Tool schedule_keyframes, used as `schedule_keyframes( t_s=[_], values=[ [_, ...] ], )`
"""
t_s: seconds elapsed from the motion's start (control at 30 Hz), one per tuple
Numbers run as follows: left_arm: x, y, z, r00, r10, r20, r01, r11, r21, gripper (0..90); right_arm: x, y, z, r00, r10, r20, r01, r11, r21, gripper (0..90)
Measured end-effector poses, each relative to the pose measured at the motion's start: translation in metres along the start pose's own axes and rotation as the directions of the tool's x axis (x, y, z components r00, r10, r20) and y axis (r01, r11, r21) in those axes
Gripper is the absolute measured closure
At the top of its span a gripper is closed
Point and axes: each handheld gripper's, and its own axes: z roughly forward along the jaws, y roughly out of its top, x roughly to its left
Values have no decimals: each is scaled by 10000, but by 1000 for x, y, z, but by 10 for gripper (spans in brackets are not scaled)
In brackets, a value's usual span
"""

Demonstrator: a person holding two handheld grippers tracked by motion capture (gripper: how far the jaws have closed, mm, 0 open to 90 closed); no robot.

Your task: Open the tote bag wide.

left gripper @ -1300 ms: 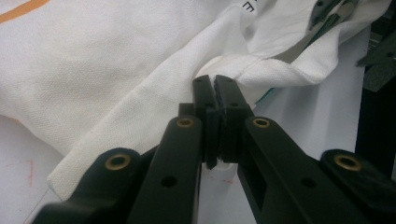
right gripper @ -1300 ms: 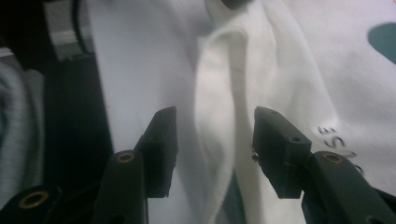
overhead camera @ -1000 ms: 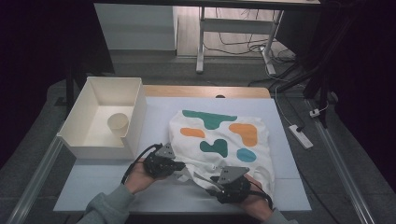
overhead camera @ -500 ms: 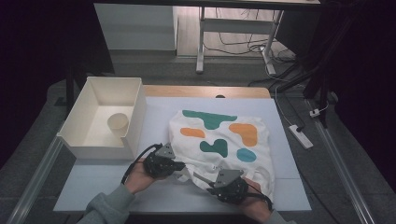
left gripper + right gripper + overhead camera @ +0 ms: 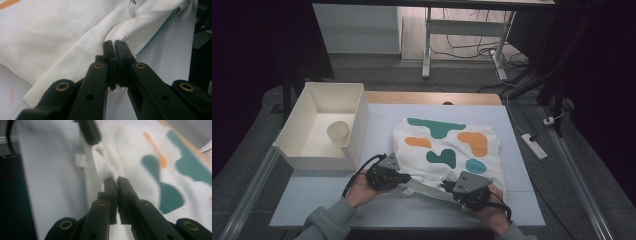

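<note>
both grippers [image 5: 404, 178] [image 5: 446, 186] clamped on white shirt [image 5: 447, 150] hem; pinched cloth hidden between jaws

The high view looks forward and down from above the person's side of the table [image 5: 337, 200], far enough back to take in the whole tabletop and the floor beyond. The left gripper view sits close behind the left gripper [image 5: 115, 48], looking along its jaws at white T-shirt [image 5: 62, 37] fabric. The right gripper view rides equally close on the right gripper [image 5: 115, 181], facing across the shirt's near edge. All three share that near edge of the T-shirt.
</note>
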Motion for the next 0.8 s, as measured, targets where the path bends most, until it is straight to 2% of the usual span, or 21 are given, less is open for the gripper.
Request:
schedule_keyframes(
  t_s=[0.1, 0.2, 0.3, 0.4, 0.43, 0.47, 0.57, 0.6, 0.67, 0.77, 0.8],
  values=[
    [0, 2, 0, 10000, -4, 9, 5, 9999, -131, 870, -10, 7, -1, 9989, -227, 402, 234, 9996, -181, 869],
    [0, 3, 0, 10000, -20, -18, 20, 9998, -212, 869, -26, 15, 3, 9974, -246, 672, 262, 9994, -235, 869],
    [0, 7, 0, 9999, -39, -127, 34, 9993, -366, 869, -42, 20, 12, 9957, -192, 906, 213, 9995, -230, 870],
    [0, 9, 1, 9998, -52, -190, 44, 9992, -406, 869, -54, 21, 24, 9926, -378, 1154, 399, 9991, -157, 870],
    [1, 9, 1, 9998, -59, -208, 51, 9991, -414, 869, -54, 21, 24, 9926, -378, 1154, 399, 9991, -157, 870],
    [2, 10, 2, 9997, -84, -233, 74, 9991, -425, 869, -63, 23, 34, 9923, -355, 1184, 365, 9993, -62, 870],
    [4, 11, 4, 9995, -145, -264, 132, 9987, -491, 869, -73, 24, 45, 9931, -296, 1137, 299, 9996, -12, 870],
    [4, 12, 4, 9995, -172, -274, 158, 9985, -515, 869, -73, 24, 45, 9931, -296, 1137, 299, 9996, -12, 870],
    [5, 13, 6, 9994, -192, -298, 176, 9984, -531, 870, -83, 21, 61, 9951, -95, 989, 79, 9998, 158, 869],
    [5, 13, 9, 9992, -195, -353, 179, 9987, -477, 874, -90, 15, 76, 9971, 194, 739, -226, 9989, 419, 864],
    [5, 13, 10, 9991, -216, -374, 199, 9988, -450, 874, -90, 15, 76, 9971, 194, 739, -226, 9989, 419, 864]
  ],
)
